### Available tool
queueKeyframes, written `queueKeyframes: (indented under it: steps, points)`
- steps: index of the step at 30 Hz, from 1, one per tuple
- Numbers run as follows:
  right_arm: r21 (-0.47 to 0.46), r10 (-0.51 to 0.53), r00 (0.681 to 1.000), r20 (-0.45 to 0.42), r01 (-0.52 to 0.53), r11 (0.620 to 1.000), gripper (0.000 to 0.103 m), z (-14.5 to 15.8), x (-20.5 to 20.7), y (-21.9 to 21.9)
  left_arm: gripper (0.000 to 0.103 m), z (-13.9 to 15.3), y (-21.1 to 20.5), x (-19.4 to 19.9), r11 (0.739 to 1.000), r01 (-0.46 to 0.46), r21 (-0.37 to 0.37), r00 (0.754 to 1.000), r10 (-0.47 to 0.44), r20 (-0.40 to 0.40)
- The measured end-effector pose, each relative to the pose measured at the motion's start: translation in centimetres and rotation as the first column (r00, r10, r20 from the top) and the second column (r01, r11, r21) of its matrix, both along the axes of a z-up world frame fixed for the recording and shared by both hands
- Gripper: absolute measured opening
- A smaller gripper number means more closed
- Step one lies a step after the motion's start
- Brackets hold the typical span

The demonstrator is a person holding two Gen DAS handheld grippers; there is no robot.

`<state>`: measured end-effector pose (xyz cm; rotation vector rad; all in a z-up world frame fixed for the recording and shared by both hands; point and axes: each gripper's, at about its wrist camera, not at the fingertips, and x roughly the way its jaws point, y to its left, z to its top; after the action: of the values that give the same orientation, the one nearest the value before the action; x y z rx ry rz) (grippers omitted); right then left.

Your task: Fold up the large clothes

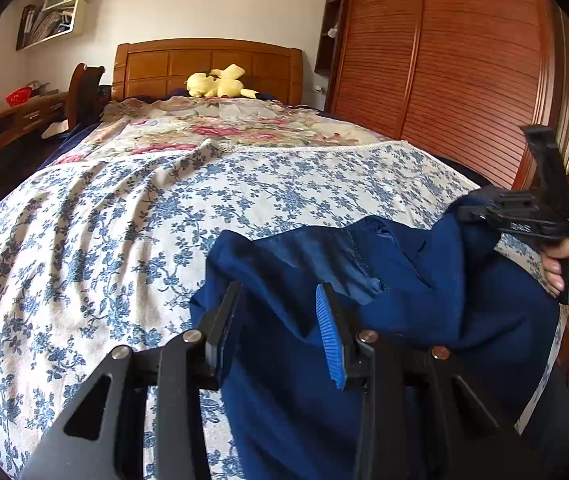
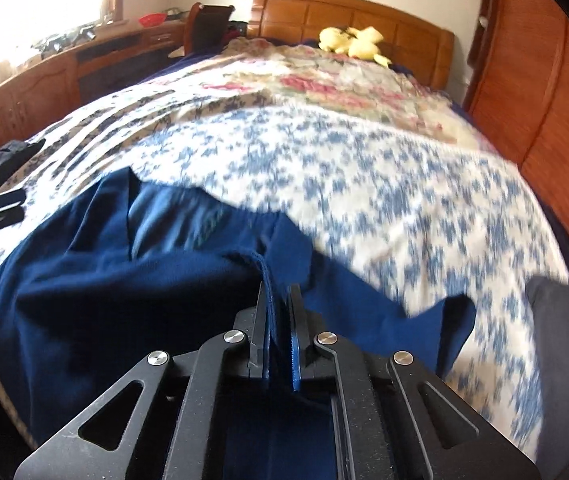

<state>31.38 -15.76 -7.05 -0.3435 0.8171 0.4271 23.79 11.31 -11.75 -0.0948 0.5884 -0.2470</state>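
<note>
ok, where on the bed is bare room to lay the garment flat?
Free: the blue-floral sheet between the navy garment and the pink-floral quilt. Crowded: the near edge, with both grippers in the garment, and dark clothing at the sheet's left edge. A yellow plush toy sits by the headboard.

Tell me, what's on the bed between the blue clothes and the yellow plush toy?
Only bedding: the blue-flowered sheet, then the pink-flowered quilt, between the blue garment and the yellow plush toy. The left wrist view shows it clearest.
</note>
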Motion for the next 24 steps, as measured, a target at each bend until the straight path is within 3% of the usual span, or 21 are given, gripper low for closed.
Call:
queueKeyframes:
  steps: [9, 15, 19, 24]
  points:
    - [-0.061, 0.033, 0.999, 0.038, -0.031, 0.998, 0.004, 0.0, 5.5, 5.6, 0.035, 0.0, 1.6, 0.0, 0.999, -0.034, -0.01, 0.999, 0.034, 0.005]
    - [-0.055, 0.027, 0.999, 0.038, -0.025, 0.998, 0.005, 0.2, 6.2, 7.1, 0.035, -0.1, 2.2, 0.0, 0.999, -0.045, 0.0, 0.999, 0.045, 0.005]
    - [-0.034, 0.061, 0.998, 0.015, -0.061, 0.998, 0.025, -0.3, 5.4, 8.4, 0.035, -0.1, 2.6, 0.0, 0.999, -0.054, 0.001, 0.999, 0.054, 0.005]
    - [0.013, 0.112, 0.993, -0.048, -0.111, 0.994, 0.029, -1.8, 4.3, 10.6, 0.035, -0.2, 3.1, 0.0, 0.998, -0.069, 0.003, 0.998, 0.069, 0.003]
